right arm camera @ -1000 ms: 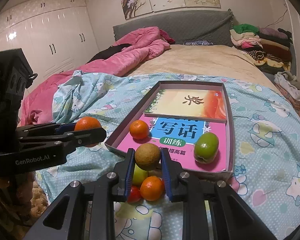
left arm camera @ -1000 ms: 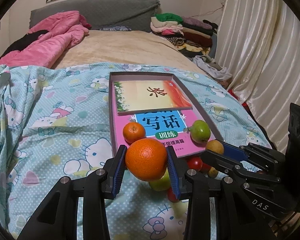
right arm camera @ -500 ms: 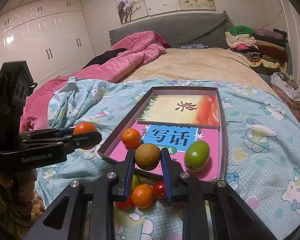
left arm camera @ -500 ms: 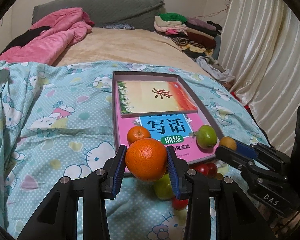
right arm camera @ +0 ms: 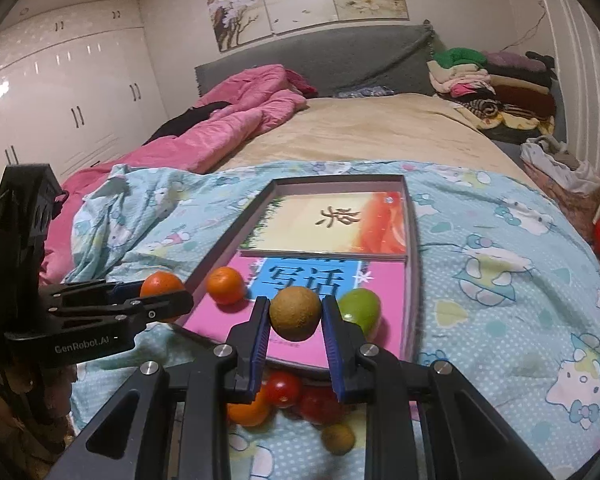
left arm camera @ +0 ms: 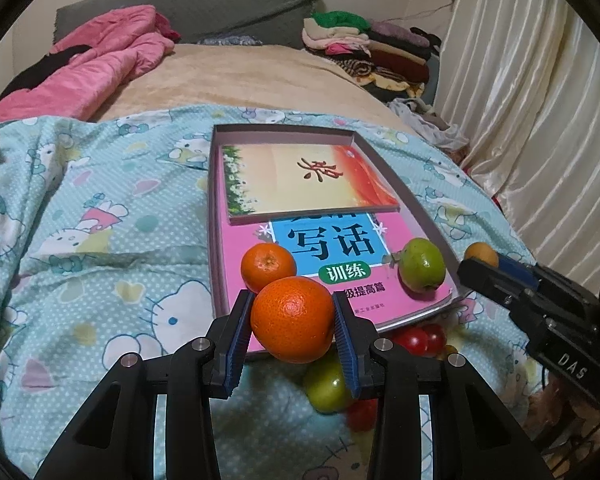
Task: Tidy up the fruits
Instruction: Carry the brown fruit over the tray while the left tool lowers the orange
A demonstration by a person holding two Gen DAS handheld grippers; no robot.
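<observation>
My left gripper is shut on a large orange, held over the near edge of a shallow box tray lined with books. My right gripper is shut on a small brown round fruit, also above the tray's near edge. Inside the tray lie a small tangerine and a green fruit. On the sheet just before the tray sit loose fruits: a green one, red tomatoes, an orange one and a small yellowish one.
The tray rests on a light-blue cartoon-print sheet on a bed. A pink quilt lies at the back left, folded clothes at the back right, curtains to the right. White wardrobes stand on the left.
Both grippers have moved forward toward the tray with their fruits still held; the tray and its fruits now appear closer and lower in both views.
</observation>
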